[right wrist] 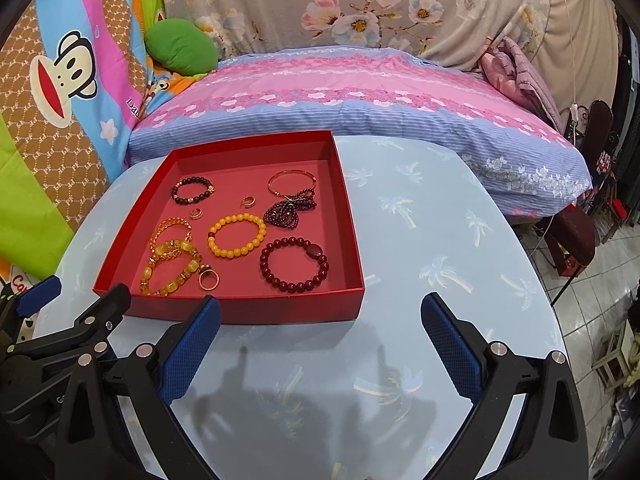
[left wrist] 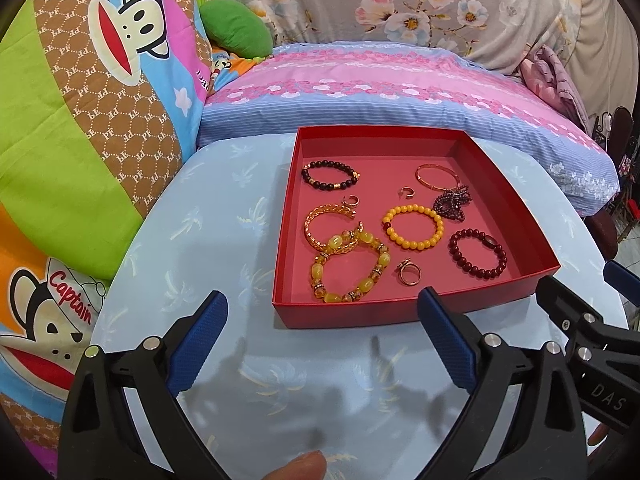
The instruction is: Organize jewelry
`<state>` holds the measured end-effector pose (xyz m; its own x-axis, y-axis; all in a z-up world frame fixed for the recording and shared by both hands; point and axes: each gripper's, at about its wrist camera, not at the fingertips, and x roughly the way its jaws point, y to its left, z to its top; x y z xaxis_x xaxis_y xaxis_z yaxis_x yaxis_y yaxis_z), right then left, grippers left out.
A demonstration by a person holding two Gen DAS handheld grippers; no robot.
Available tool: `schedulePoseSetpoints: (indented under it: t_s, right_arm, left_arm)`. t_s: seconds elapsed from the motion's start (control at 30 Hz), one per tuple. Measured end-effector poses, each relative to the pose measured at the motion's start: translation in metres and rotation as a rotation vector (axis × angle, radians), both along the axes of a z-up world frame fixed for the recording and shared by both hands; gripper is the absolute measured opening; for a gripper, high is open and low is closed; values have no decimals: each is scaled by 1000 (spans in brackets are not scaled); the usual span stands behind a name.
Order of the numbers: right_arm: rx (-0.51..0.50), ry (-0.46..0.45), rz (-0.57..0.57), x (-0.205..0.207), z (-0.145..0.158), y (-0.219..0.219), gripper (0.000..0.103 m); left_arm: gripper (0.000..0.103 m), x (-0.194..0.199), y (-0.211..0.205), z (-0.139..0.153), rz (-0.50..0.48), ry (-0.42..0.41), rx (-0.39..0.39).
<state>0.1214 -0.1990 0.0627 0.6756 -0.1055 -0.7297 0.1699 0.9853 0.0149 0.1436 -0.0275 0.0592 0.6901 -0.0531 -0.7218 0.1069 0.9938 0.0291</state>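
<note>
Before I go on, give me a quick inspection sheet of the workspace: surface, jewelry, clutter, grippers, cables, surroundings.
Surface: light blue table with palm print.
Job's things: red tray holding beaded bracelets, gold bangles and rings; yellow bracelet mid-tray, dark red bracelet at its right.
Clutter: nothing seen on the table outside the tray.
Grippers: left gripper and right gripper both open, empty, short of the tray.
Cables: thin white cord far right.
Surroundings: pink and blue bedding, cartoon quilt.

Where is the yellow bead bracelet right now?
The yellow bead bracelet lies mid-tray in the red tray, between the gold bangle and dark red bracelet; both views show it.
</note>
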Motion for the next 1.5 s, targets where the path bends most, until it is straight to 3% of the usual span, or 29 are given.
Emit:
schedulePoseSetpoints:
  t_s: [1.5]
  right_arm:
    - [-4, 4, -2, -1, 0, -3, 97]
  left_arm:
    - [91, 1, 3, -2, 8, 8, -2]
